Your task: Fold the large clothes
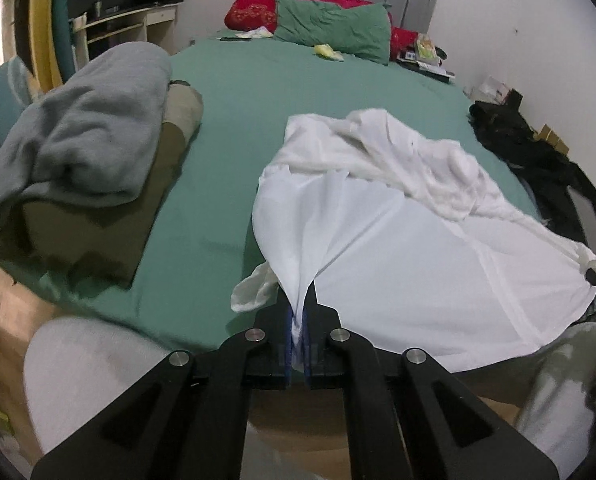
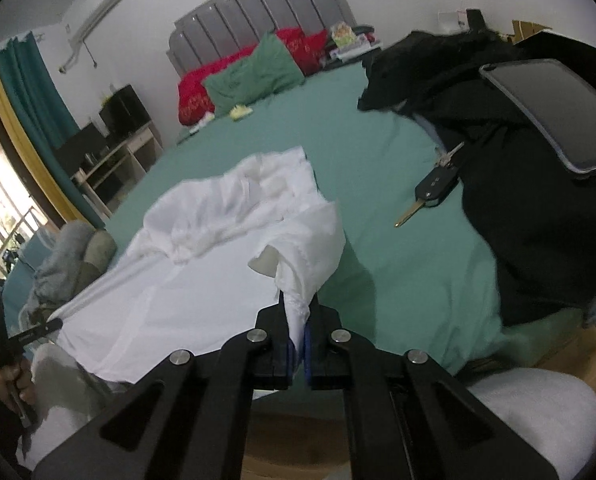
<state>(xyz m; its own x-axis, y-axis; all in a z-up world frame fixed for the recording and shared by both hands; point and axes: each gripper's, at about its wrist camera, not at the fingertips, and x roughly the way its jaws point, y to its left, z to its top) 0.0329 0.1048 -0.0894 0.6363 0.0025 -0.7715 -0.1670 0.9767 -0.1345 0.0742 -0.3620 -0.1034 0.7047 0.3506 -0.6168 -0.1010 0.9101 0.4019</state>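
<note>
I have both grippers clamped on the near edge of the white shirt (image 1: 377,220), which lies on the green bed (image 1: 226,120), its far part bunched. The left gripper (image 1: 301,320) pinches only a thin fold, so I judge it may slip out if I pull hard. The right gripper (image 2: 298,320) holds a thicker bunch. To the right, well apart from the shirt, a car key (image 2: 433,192) and a tablet (image 2: 553,108) rest by black clothes (image 2: 537,220); a wide swing could drag them. The grey blanket (image 1: 78,136) on the left seems safe.
</note>
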